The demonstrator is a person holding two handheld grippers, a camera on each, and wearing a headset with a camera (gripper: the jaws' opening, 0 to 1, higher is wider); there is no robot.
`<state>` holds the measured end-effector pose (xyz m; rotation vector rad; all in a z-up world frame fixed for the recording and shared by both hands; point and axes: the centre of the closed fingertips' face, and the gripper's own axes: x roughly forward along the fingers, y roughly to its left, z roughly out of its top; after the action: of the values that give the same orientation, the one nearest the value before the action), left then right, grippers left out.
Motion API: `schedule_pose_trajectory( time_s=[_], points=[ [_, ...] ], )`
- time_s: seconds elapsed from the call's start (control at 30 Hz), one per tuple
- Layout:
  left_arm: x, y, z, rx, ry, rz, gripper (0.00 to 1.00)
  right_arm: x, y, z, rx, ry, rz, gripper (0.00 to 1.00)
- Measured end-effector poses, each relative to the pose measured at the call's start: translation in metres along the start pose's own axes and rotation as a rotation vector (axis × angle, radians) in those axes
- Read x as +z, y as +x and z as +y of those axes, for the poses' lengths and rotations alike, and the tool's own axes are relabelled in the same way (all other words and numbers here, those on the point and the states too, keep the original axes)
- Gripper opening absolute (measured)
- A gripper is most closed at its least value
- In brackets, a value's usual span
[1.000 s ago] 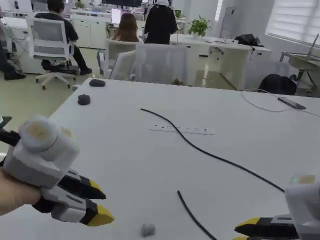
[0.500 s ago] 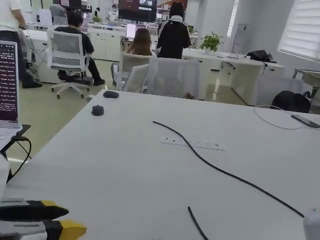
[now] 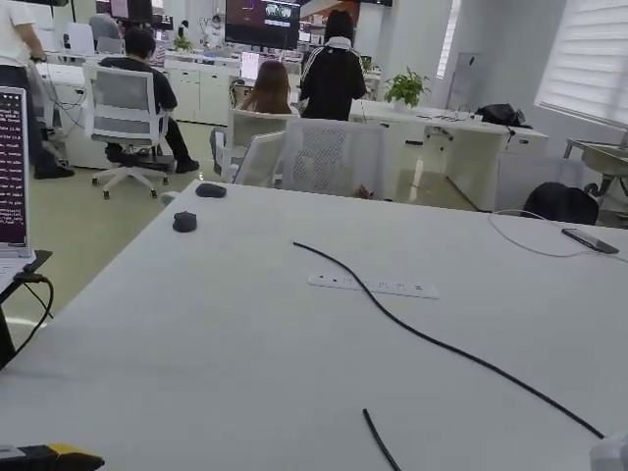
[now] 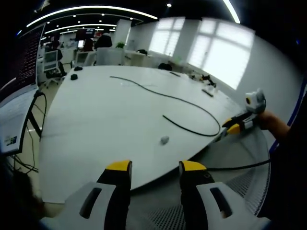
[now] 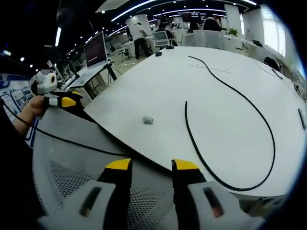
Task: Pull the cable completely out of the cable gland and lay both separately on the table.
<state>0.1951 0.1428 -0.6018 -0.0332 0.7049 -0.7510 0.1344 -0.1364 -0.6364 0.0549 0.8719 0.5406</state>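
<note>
Both claws have pulled back off the table [image 4: 91, 120] since a second ago, past its near edge; reads as task done, parts laid down separately. Left gripper [image 4: 154, 166] released, empty; cable gland [image 4: 164, 140] sits on the table just beyond it, near the edge; cable [image 4: 189, 130] lies further right, free end apart from the gland; right gripper [image 5: 150, 165] released, empty, gland straight ahead of it.

A white tabletop [image 3: 235, 343] is set in an open office; a swivel chair [image 3: 123, 113] is placed at 10 o'clock, window blinds [image 3: 589, 54] at 2 o'clock, a potted plant [image 3: 404, 88] at 1 o'clock.
</note>
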Motion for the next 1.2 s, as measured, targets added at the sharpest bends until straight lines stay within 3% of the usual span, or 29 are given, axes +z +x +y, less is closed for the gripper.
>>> schedule_pose_trajectory(
  time_s=[0.53, 1.2],
  points=[
    [-0.005, 0.004, -0.011, -0.03, 0.029, 0.031, 0.41, -0.003, 0.0, 0.003, 0.009, -0.027, 0.03, 0.34],
    [-0.006, 0.004, -0.01, -0.029, 0.031, 0.039, 0.41, -0.006, 0.003, 0.006, 0.019, -0.036, 0.052, 0.34]
  ],
)
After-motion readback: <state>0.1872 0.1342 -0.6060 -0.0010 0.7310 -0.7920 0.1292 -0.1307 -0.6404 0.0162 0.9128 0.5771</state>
